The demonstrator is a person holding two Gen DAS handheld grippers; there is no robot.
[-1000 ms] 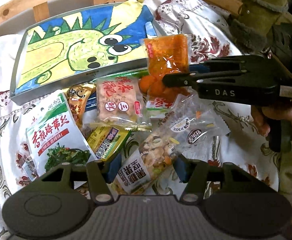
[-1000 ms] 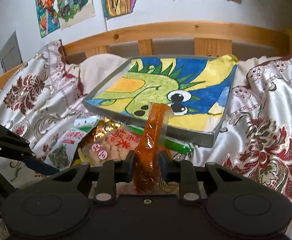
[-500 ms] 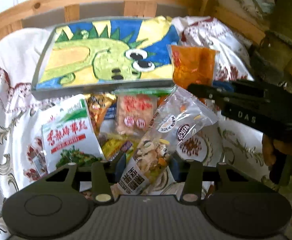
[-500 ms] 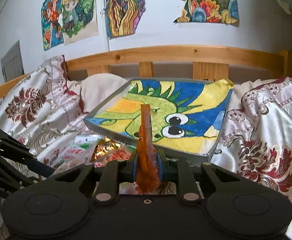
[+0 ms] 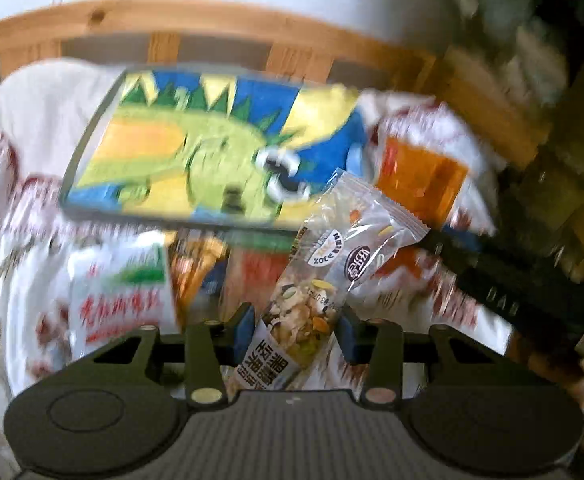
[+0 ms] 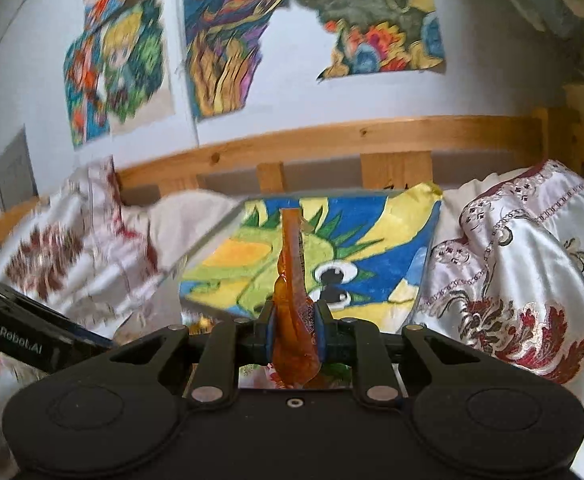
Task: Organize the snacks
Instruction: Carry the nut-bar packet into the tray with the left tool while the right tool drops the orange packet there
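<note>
I see an orange packet [image 6: 294, 312], a clear nut bag [image 5: 324, 280], a tray [image 5: 220, 160] painted green, yellow and blue, and a white-and-red floral cloth [image 6: 524, 280]

Motion blur is smearing the snack pile [image 5: 160, 280] lying just below the dinosaur-painted tray [image 5: 212, 152] in the left wrist view, making the red lettering on the white packet [image 5: 120, 300] unreadable. The nut packet [image 5: 316, 292] is covering the tray's lower right corner. In the right wrist view, the orange packet [image 6: 294, 300] is hiding part of the tray's painting, and the gripper body is cutting off its near edge.
</note>
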